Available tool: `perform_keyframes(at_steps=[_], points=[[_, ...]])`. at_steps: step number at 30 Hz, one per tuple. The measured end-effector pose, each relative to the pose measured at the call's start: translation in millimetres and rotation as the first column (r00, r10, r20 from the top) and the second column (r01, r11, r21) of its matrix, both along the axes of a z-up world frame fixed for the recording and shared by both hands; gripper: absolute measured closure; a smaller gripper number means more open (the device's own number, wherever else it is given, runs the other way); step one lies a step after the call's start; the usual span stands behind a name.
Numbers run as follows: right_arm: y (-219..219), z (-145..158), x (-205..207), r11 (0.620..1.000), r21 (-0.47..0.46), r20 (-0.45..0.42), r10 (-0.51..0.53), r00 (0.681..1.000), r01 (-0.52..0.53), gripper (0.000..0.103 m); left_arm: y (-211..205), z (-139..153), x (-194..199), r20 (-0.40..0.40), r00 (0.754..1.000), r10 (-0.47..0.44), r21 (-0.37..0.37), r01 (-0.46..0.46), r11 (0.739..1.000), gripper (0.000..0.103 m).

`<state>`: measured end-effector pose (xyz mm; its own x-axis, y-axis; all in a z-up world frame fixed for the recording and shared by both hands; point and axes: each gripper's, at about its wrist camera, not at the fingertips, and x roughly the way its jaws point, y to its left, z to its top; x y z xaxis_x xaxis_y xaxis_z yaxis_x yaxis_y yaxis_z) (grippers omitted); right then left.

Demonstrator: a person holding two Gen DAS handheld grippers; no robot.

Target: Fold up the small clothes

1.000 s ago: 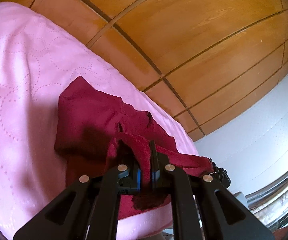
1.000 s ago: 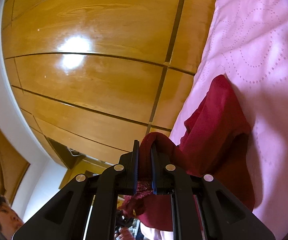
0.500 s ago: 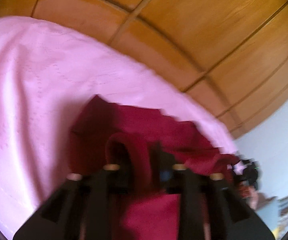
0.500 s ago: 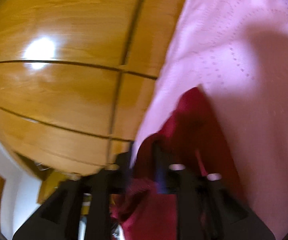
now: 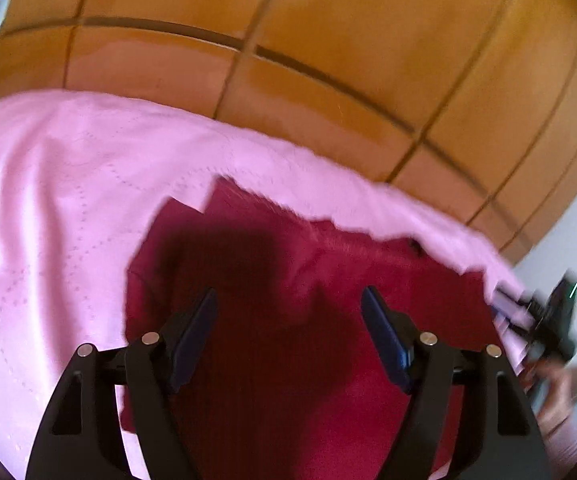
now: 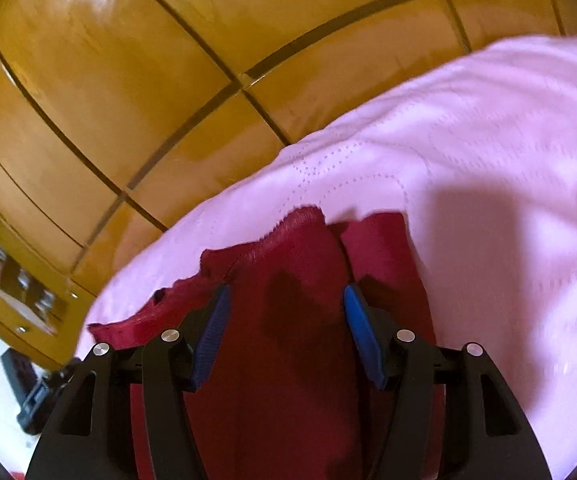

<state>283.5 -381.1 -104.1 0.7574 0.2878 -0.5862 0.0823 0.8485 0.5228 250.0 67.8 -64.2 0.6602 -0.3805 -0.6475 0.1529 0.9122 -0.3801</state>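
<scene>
Pink bedspread; garment's ribbed hem right-view only (both grippers agape)

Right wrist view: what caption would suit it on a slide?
Open right gripper poised over a dark red garment lying on a pink quilted bedspread.

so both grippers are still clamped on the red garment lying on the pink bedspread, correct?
Not quite. Both are open: the left gripper and right gripper have their fingers spread apart above the red garment, as each wrist view shows. The garment does lie on the pink bedspread.
</scene>
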Motion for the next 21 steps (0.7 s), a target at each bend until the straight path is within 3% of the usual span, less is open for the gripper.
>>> perform_keyframes(at_steps=[3, 4, 5, 6, 9, 12, 15, 18, 21], points=[[-6, -10, 23, 0.999, 0.023, -0.079, -0.034, 0.996, 0.036, 0.045, -13, -18, 6, -0.031, 1.0, -0.006, 0.087, 0.009, 0.996, 0.029], [-8, -15, 29, 0.998, 0.042, -0.102, -0.035, 0.994, 0.04, 0.054, -15, -23, 6, -0.042, 0.999, -0.004, 0.108, 0.008, 0.994, 0.029], [-7, -18, 33, 0.998, 0.048, -0.115, -0.031, 0.993, 0.037, 0.08, -15, -25, 5, -0.04, 0.999, -0.001, 0.115, 0.005, 0.993, 0.029], [-3, -18, 35, 0.999, 0.031, -0.135, -0.02, 0.991, 0.024, 0.092, -16, -24, 3, -0.034, 0.999, 0.003, 0.12, 0.001, 0.993, 0.028], [4, -9, 33, 0.999, -0.031, -0.122, -0.036, 0.992, 0.032, 0.095, -12, -14, -2, -0.025, 1.0, 0.015, 0.066, -0.014, 0.998, 0.019], [2, -6, 29, 0.992, -0.071, -0.104, -0.112, 0.988, 0.105, 0.095, -7, -13, 0, -0.027, 0.998, 0.051, 0.021, -0.051, 0.999, 0.019], [-3, -20, 34, 0.988, -0.073, -0.123, -0.142, 0.982, 0.133, 0.095, -14, -29, 13, -0.063, 0.995, 0.074, 0.069, -0.07, 0.995, 0.019], [1, -32, 36, 0.983, -0.139, -0.085, -0.133, 0.987, 0.121, 0.096, -29, -36, 10, -0.024, 0.999, 0.036, 0.173, -0.032, 0.984, 0.017], [5, -26, 35, 0.976, -0.178, -0.085, -0.141, 0.986, 0.124, 0.091, -30, -30, 10, -0.043, 0.999, 0.03, 0.179, -0.021, 0.984, 0.017]])
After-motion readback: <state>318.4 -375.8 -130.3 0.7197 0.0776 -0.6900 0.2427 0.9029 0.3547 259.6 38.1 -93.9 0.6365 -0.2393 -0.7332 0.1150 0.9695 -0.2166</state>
